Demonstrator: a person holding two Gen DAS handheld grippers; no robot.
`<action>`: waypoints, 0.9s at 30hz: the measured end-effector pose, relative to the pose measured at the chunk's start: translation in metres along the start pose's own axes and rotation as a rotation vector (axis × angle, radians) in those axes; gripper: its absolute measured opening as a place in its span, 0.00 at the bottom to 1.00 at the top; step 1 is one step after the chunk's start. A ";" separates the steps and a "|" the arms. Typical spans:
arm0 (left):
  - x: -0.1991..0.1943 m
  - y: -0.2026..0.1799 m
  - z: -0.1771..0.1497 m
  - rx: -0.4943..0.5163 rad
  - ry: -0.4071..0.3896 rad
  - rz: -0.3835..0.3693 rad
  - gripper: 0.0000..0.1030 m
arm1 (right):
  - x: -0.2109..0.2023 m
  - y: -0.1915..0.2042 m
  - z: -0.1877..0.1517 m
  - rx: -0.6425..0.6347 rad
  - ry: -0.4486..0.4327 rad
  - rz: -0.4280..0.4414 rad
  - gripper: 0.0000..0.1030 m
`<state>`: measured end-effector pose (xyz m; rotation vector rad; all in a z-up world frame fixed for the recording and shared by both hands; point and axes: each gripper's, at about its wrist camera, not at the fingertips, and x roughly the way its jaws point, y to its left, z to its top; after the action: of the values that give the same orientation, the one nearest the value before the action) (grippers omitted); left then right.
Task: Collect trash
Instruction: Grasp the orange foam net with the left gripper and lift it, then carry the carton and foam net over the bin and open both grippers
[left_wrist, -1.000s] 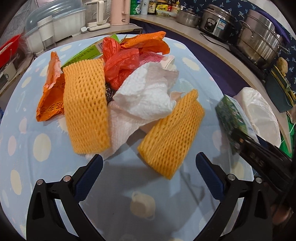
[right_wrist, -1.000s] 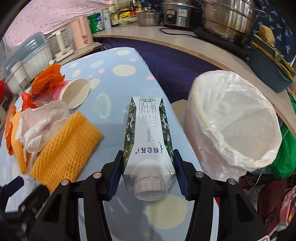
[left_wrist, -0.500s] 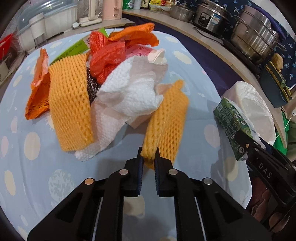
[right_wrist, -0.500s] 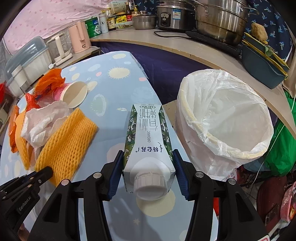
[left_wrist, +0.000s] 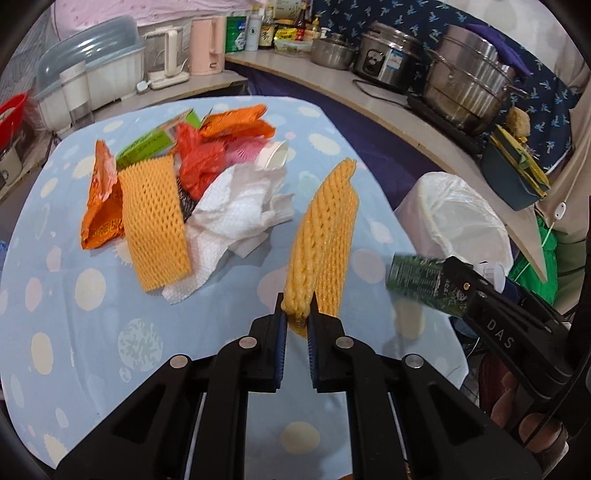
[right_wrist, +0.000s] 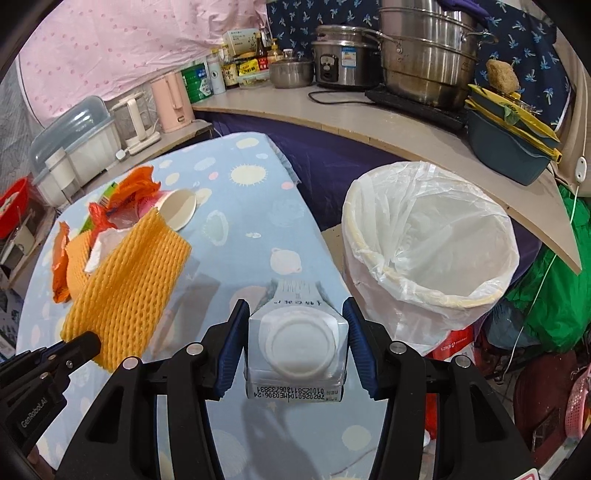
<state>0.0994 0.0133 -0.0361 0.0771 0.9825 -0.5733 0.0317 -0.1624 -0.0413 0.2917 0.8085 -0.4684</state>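
My left gripper (left_wrist: 295, 320) is shut on the near end of an orange foam net sleeve (left_wrist: 327, 236) and holds it lifted off the table; the sleeve also shows in the right wrist view (right_wrist: 125, 284). My right gripper (right_wrist: 295, 321) is shut on a green-and-white milk carton (right_wrist: 297, 341), cap towards the camera; the carton also shows in the left wrist view (left_wrist: 421, 278). A white-lined trash bin (right_wrist: 428, 240) stands on the floor to the right of the table. A trash pile (left_wrist: 207, 192) with a second foam sleeve (left_wrist: 155, 218), paper towel, orange wrappers and a paper cup (right_wrist: 179, 208) lies on the table.
The table has a light blue dotted cloth (left_wrist: 74, 332). A curved counter (right_wrist: 369, 114) behind holds steel pots, a rice cooker, bottles and a pink kettle. A green bag (right_wrist: 554, 295) and a pink basket sit on the floor at the right.
My left gripper closed on the foam sleeve and lifted it up and away from the pile. My right gripper raised the carton and tipped it, cap towards the camera, nearer the bin.
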 end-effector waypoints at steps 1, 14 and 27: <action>-0.003 -0.005 0.002 0.011 -0.008 -0.003 0.09 | -0.004 -0.003 0.001 0.004 -0.010 0.002 0.48; -0.018 -0.087 0.042 0.162 -0.091 -0.074 0.09 | -0.042 -0.062 0.018 0.120 -0.130 0.004 0.48; 0.056 -0.192 0.088 0.294 -0.017 -0.152 0.10 | -0.019 -0.174 0.083 0.319 -0.262 -0.116 0.48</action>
<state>0.0963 -0.2014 0.0055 0.2595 0.8863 -0.8549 -0.0163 -0.3417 0.0154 0.4694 0.4950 -0.7303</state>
